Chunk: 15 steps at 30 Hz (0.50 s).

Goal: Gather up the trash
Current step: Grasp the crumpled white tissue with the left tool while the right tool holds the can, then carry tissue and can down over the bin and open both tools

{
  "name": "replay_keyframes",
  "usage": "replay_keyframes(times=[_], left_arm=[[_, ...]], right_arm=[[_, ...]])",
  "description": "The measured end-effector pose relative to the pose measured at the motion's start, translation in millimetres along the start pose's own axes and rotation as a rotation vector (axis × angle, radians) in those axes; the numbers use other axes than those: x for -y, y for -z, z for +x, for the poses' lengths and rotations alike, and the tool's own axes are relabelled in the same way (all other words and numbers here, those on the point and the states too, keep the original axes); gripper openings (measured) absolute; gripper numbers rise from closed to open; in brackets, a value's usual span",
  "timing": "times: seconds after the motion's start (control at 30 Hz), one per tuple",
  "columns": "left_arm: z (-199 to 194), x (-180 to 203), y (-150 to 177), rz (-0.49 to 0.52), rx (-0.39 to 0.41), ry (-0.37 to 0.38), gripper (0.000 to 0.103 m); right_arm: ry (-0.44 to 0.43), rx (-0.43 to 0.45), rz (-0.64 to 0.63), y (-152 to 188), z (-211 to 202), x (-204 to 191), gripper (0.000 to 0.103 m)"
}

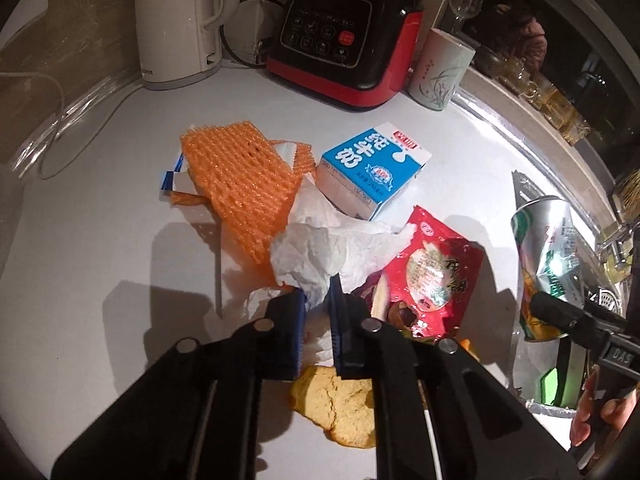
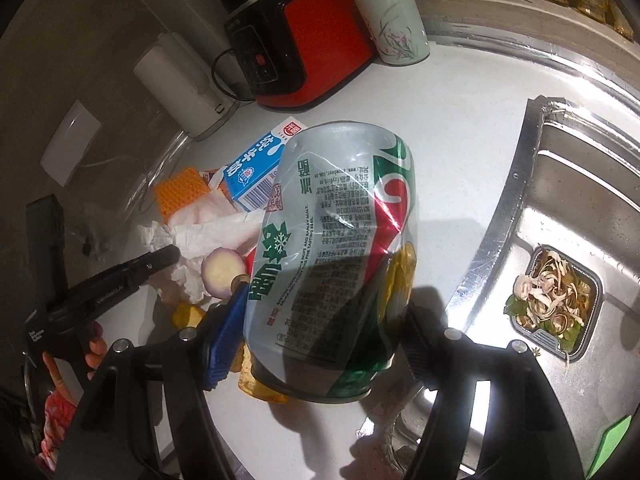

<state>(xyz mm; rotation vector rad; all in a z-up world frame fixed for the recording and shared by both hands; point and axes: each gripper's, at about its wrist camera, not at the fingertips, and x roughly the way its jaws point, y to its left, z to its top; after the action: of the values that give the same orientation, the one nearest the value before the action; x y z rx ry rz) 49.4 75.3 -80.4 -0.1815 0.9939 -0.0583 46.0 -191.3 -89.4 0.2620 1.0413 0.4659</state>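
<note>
A pile of trash lies on the white counter (image 1: pixel 100 260). It holds a crumpled white tissue (image 1: pixel 320 252), an orange foam net (image 1: pixel 240 184), a blue milk carton (image 1: pixel 372 168), a red snack packet (image 1: pixel 432 272) and a pale biscuit piece (image 1: pixel 340 404). My left gripper (image 1: pixel 318 300) is shut on the near edge of the tissue, which bunches between its blue pads. My right gripper (image 2: pixel 324 308) is shut on a crushed silver and green beer can (image 2: pixel 332 240), held tilted above the counter beside the sink. A cut purple-skinned vegetable (image 2: pixel 222 272) lies by the tissue.
A red and black appliance (image 1: pixel 344 40), a white kettle (image 1: pixel 176 24) and a ceramic cup (image 1: pixel 440 72) stand at the back of the counter. A steel sink (image 2: pixel 560 184) lies to the right, its strainer (image 2: pixel 556 300) full of food scraps. Glasses line the far ledge.
</note>
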Motion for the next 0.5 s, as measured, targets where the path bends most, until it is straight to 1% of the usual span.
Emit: replay_keyframes(times=[0.13, 0.33, 0.4, 0.5], left_arm=[[-45, 8, 4, 0.021, 0.078, 0.027, 0.011], [-111, 12, 14, 0.008, 0.165, 0.093, 0.011], [-132, 18, 23, 0.031, 0.187, 0.111, 0.011], [-157, 28, 46, 0.069, 0.191, 0.14, 0.011]], right_arm=[[-0.003, 0.043, -0.067, 5, -20, -16, 0.069], [-0.024, 0.092, -0.143, 15, -54, -38, 0.069], [-0.025, 0.104, -0.158, 22, -67, -42, 0.069], [-0.031, 0.111, -0.17, 36, -85, -46, 0.069]])
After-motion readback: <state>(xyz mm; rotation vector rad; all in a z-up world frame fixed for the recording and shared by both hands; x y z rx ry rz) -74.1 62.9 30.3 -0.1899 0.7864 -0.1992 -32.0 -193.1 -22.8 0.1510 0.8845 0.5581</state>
